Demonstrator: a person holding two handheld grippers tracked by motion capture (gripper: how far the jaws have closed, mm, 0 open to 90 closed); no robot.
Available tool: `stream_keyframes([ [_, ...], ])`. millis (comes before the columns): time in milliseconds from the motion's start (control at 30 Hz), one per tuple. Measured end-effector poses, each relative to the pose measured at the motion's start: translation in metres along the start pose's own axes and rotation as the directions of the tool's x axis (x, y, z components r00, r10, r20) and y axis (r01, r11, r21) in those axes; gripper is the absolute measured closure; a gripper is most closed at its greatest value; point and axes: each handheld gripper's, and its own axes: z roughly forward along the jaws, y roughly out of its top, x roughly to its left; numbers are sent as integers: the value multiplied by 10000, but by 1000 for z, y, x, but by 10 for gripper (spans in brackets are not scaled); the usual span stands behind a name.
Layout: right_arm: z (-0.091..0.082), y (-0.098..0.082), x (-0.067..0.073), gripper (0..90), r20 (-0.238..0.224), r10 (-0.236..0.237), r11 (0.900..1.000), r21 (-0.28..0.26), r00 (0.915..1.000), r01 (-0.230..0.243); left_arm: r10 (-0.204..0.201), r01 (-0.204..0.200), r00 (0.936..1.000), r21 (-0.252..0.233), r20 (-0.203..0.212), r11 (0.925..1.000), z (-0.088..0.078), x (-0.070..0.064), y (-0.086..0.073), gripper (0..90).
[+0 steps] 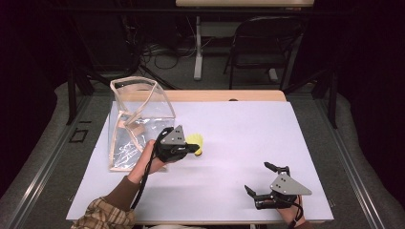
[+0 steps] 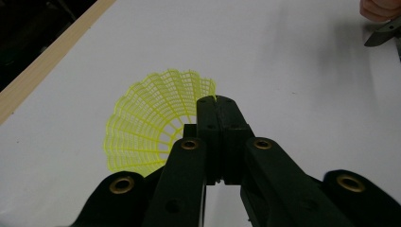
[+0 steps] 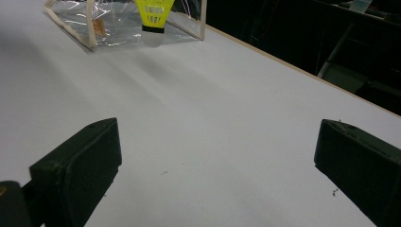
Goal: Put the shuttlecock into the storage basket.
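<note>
Clearly, the left gripper (image 1: 195,148) has its fingers (image 2: 208,125) pressed together on the edge of the yellow shuttlecock's (image 2: 153,125) mesh skirt; the skirt fans out to the left of the fingers in the left gripper view. From above, the shuttlecock (image 1: 195,142) sits at the tips of those fingers, over the white bench (image 1: 248,133), just beside the clear plastic bag (image 1: 138,114). In the right gripper view it hangs cork end down in front of the bag (image 3: 118,23). Well apart, the right gripper (image 1: 261,179) rests near the bench's near edge, its fingers (image 3: 80,165) spread wide around nothing.
</note>
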Motion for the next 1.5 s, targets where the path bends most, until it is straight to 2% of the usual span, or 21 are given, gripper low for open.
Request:
stream_keyframes([
  [500, 0, -1, 0, 10, 32, 15, 10000, 59, 10000, -15, 346, -346, 9994, 1, -36, 9994, -3, -2, 12, 895],
  [933, 0, -1, 0, 11, 29, 21, 10000, 46, 10000, -21, 644, -649, 9976, -180, -241, 9977, -13, 2, 30, 895],
  [1500, 0, -1, 0, 11, 39, 13, 10000, 56, 10000, -13, 986, -996, 9944, -264, -379, 9947, -17, 6, 46, 896],
])
